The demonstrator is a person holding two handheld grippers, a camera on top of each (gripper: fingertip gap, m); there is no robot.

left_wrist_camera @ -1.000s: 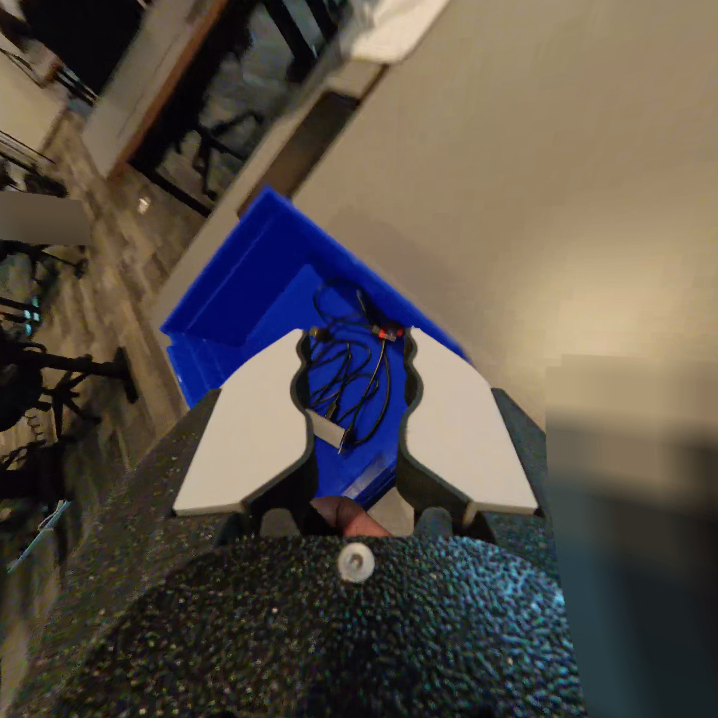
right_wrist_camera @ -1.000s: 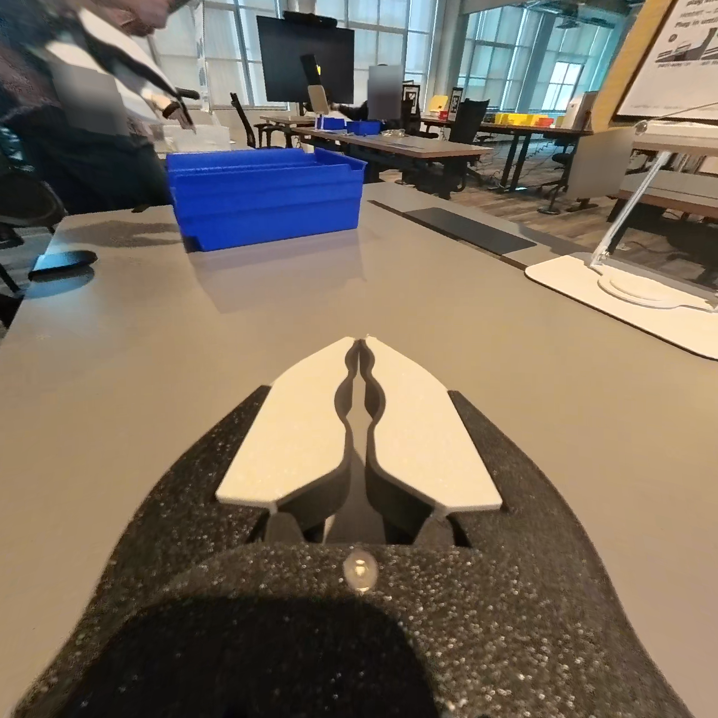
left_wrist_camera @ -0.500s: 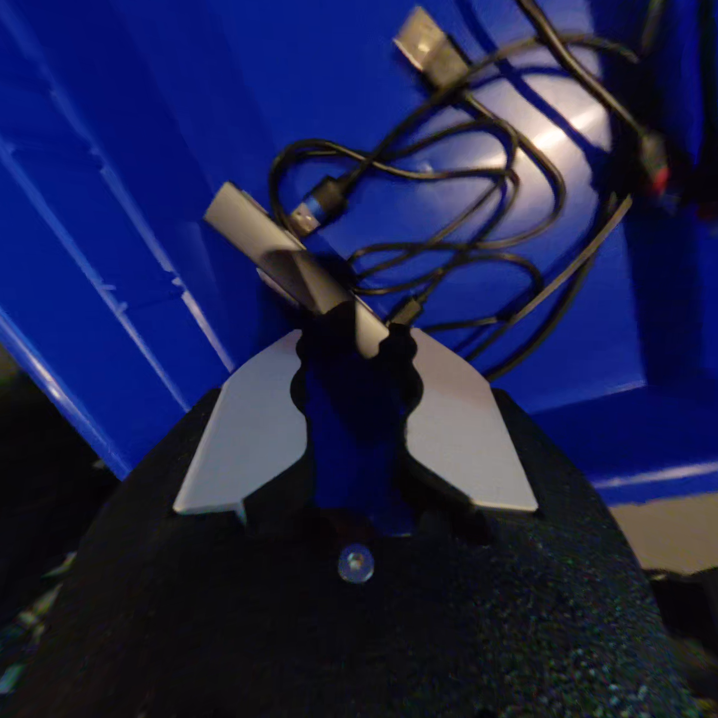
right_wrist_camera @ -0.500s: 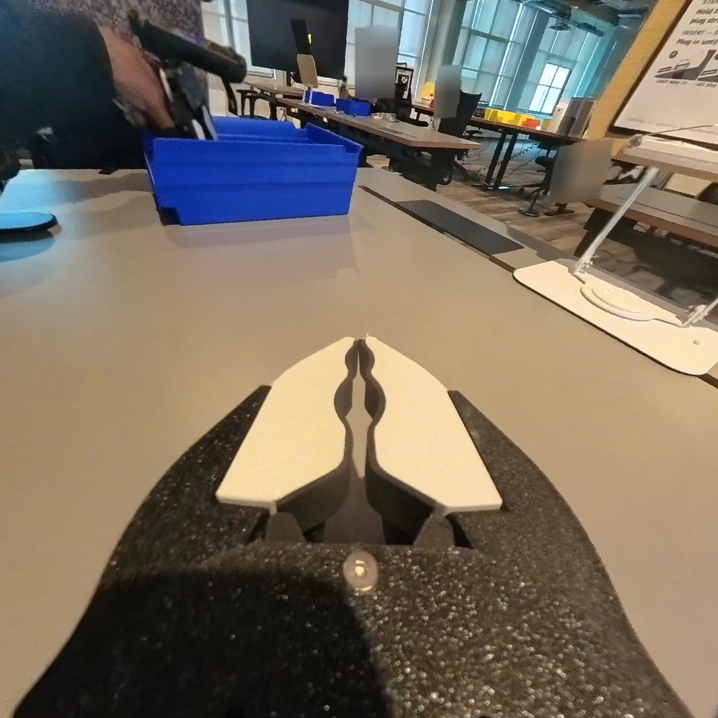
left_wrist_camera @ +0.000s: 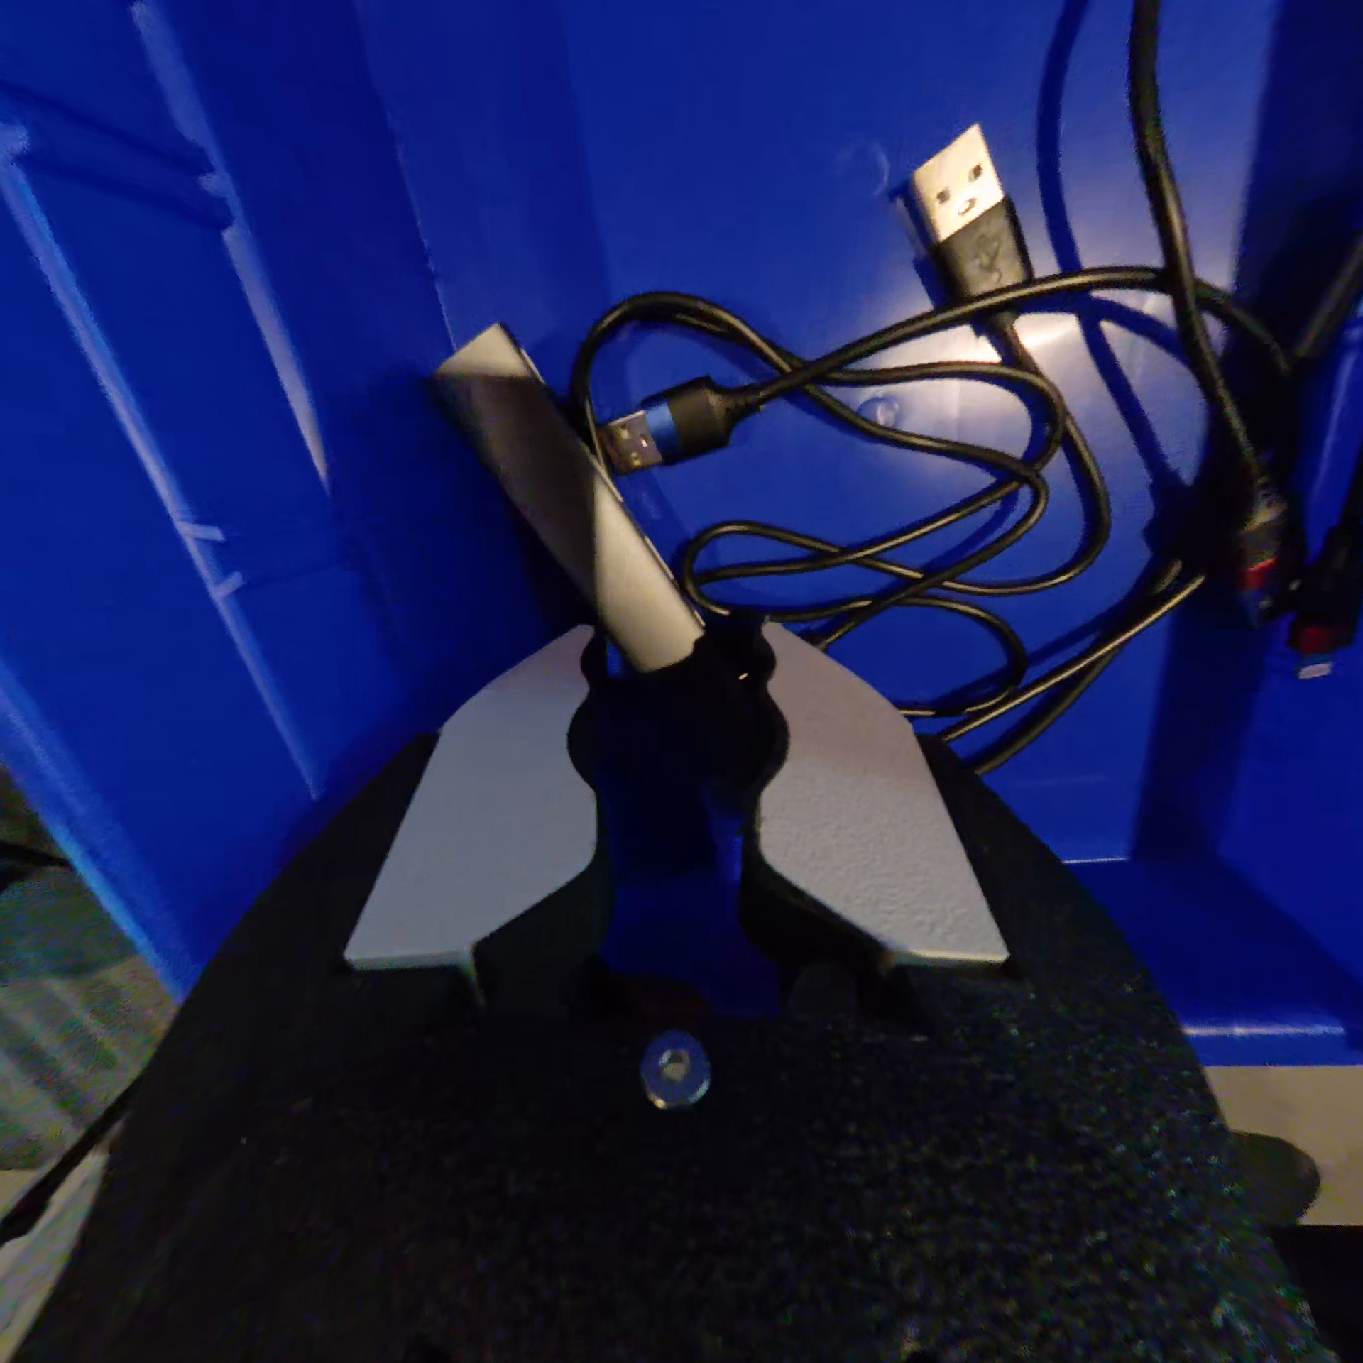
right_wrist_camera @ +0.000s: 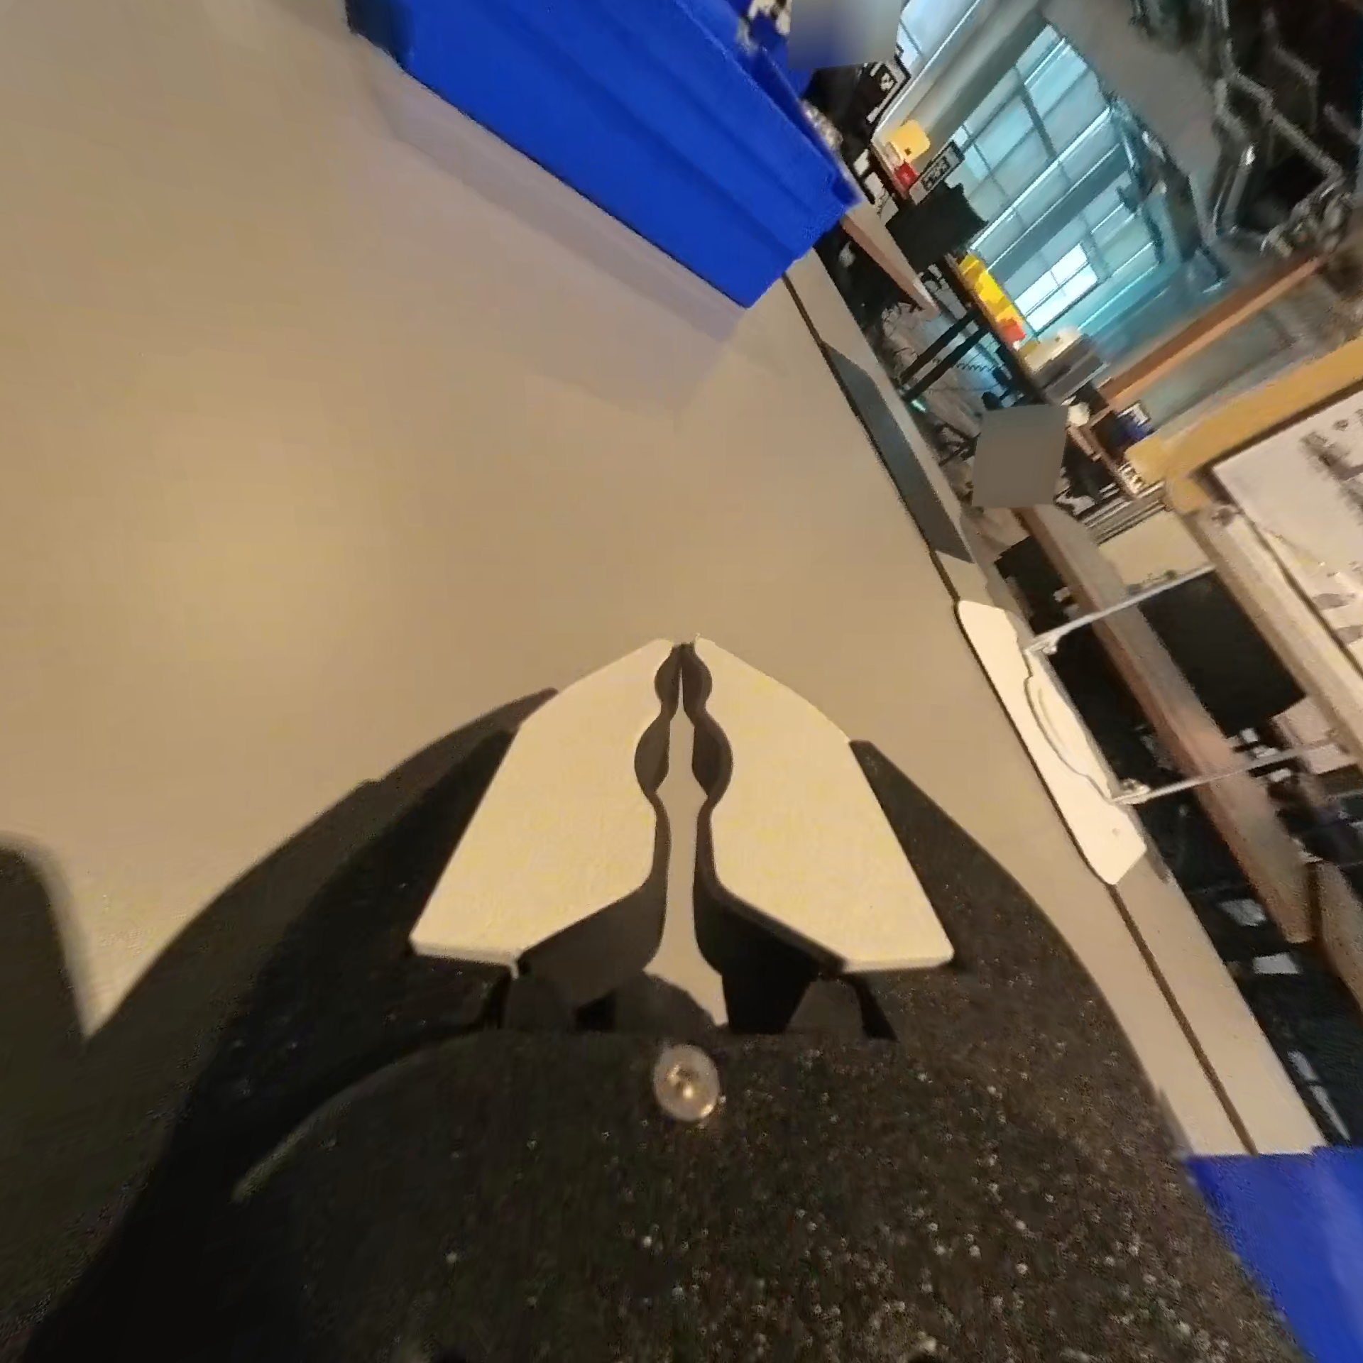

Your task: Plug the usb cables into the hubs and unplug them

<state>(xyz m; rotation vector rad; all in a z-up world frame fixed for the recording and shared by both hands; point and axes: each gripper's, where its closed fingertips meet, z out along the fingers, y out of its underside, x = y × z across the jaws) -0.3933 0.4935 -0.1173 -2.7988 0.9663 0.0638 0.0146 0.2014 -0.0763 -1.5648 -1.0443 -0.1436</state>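
Left tongs point(left_wrist_camera: 678, 649) apart around near end of slim grey metal hub point(left_wrist_camera: 560, 501) in blue plastic bin point(left_wrist_camera: 221, 369), right tongs point(right_wrist_camera: 686, 649) together over beige tabletop point(right_wrist_camera: 332, 442)

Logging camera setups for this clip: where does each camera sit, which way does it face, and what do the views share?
Left wrist view: on the left gripper, looking down into a blue bin at a grey hub and tangled black usb cables; its open fingers flank the hub's near end.
Right wrist view: on the right gripper, rolled sideways, facing across a grey table toward a room beyond; its fingers are closed and hold nothing.
Shared: a blue bin shows in both, probably the same one.
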